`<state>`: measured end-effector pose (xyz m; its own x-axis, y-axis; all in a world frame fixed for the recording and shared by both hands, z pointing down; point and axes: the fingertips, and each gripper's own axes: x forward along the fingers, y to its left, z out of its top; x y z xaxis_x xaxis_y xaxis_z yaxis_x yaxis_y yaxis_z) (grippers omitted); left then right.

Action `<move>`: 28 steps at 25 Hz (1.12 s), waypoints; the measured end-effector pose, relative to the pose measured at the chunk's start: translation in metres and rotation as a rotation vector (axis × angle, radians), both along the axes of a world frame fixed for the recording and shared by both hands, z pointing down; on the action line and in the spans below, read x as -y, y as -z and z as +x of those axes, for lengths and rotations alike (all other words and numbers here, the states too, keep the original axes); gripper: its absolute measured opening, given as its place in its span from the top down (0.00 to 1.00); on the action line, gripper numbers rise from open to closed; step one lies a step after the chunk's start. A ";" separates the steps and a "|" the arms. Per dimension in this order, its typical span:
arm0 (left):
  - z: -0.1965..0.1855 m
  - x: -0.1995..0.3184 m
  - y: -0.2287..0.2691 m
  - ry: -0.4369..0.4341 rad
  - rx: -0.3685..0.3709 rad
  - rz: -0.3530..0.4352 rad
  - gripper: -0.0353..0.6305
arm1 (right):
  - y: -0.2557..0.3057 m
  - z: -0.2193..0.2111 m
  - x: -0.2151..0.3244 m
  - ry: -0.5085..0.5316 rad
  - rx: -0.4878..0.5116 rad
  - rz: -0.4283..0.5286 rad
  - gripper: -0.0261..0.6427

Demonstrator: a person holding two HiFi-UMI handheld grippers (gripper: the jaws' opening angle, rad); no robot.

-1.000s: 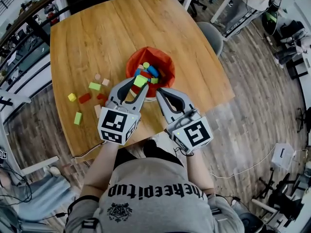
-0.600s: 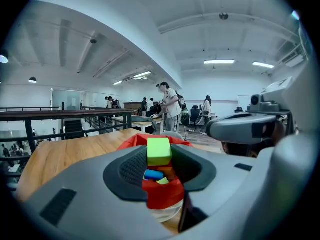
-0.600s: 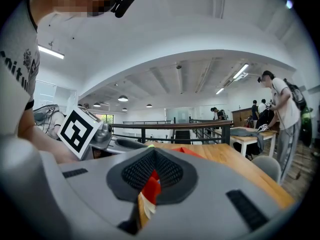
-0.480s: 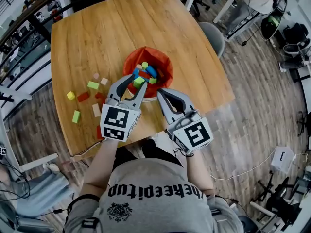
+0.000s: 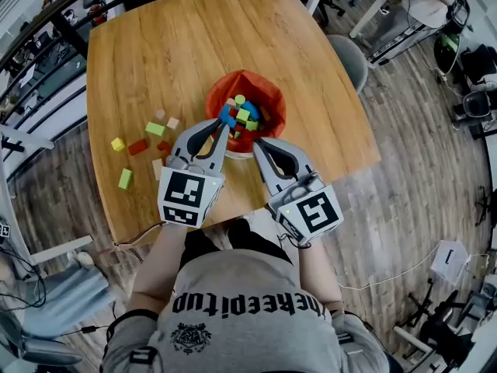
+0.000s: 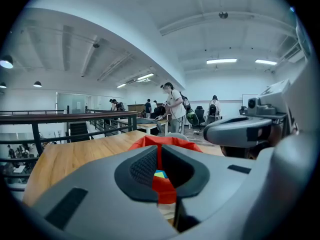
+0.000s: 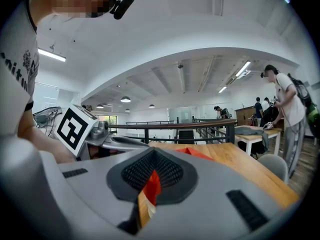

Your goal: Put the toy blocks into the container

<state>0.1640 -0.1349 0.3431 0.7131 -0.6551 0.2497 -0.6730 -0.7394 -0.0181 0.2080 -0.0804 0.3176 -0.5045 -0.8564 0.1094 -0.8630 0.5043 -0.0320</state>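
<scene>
Since one second ago, released the lime-green block from the left tongs (image 5: 221, 128), and drawn these tongs back a little toward the near rim of the red container (image 5: 270, 93). Closing now, with only a narrow slit left and nothing between the pads. Through the slit, seen only the red wall of the container and one block inside it.

Right tongs (image 5: 261, 143) clenched and empty, with the tips just beside the near rim of the container. Both tongs side by side over the near part of the desk (image 5: 155, 45), not touching each other.

Inside the container, a pile of toy blocks (image 5: 242, 115) in blue, green, yellow and red. Not yet collected, on the desk to the left of the container: a yellow cube (image 5: 117, 144), a red block (image 5: 137, 147), a green block (image 5: 154, 129), a lime block (image 5: 125, 179) nearer the desk edge, and a few pale ones close to the left tongs.
</scene>
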 end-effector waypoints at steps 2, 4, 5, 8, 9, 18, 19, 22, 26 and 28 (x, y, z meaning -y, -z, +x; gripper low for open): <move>-0.011 0.000 0.001 0.019 -0.012 -0.005 0.91 | -0.001 -0.007 0.002 0.016 0.004 -0.001 0.95; -0.024 0.001 0.001 0.047 -0.020 -0.006 0.92 | -0.003 -0.015 0.005 0.035 0.007 -0.001 0.95; -0.031 0.002 0.001 0.061 -0.020 -0.005 0.92 | -0.004 -0.020 0.006 0.046 0.008 0.000 0.95; -0.051 0.004 0.000 0.101 -0.016 -0.003 0.92 | -0.004 -0.034 0.010 0.075 0.007 0.004 0.95; -0.058 0.004 -0.001 0.117 -0.014 -0.006 0.92 | -0.004 -0.039 0.010 0.087 0.007 0.004 0.95; -0.124 -0.003 -0.022 0.266 -0.002 -0.056 0.92 | -0.007 -0.083 0.017 0.199 0.006 -0.005 0.95; -0.130 -0.005 -0.025 0.281 0.005 -0.059 0.92 | -0.008 -0.088 0.018 0.212 0.005 -0.007 0.95; -0.147 -0.012 -0.034 0.318 0.028 -0.069 0.93 | -0.010 -0.101 0.020 0.248 0.004 -0.014 0.95; -0.169 -0.022 -0.048 0.369 0.034 -0.097 0.92 | -0.013 -0.118 0.023 0.293 0.003 -0.020 0.95; -0.179 -0.027 -0.055 0.394 0.033 -0.113 0.92 | -0.014 -0.127 0.025 0.317 0.003 -0.023 0.95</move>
